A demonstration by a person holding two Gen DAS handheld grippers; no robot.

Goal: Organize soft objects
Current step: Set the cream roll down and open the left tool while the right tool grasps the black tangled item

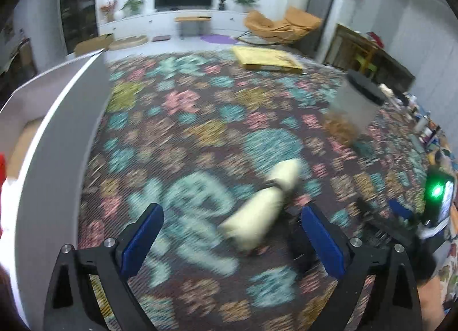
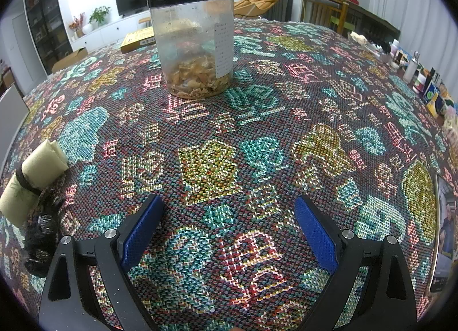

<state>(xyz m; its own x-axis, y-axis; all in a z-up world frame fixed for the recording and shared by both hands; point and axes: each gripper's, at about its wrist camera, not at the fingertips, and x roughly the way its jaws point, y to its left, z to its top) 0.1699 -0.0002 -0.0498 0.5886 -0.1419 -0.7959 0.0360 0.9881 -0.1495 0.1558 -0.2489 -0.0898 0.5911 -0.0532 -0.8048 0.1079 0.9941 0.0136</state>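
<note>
1. Since it is a cloth roll, the cream bundle [image 2: 31,176] near the table's left edge should be light and squashy, with a black band [image 2: 24,180] round its middle
2. Best grip: across the banded waist
3. Left tool [image 1: 232,233] gapes wide, empty, bundle just ahead
4. Right tool [image 2: 229,228] is open and empty, facing the jar [image 2: 194,41]

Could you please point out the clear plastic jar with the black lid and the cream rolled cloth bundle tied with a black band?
clear plastic jar with black lid [image 2: 194,44], right wrist view, mid wall.
cream rolled cloth bundle [image 2: 43,162], right wrist view, upper roll.
</note>
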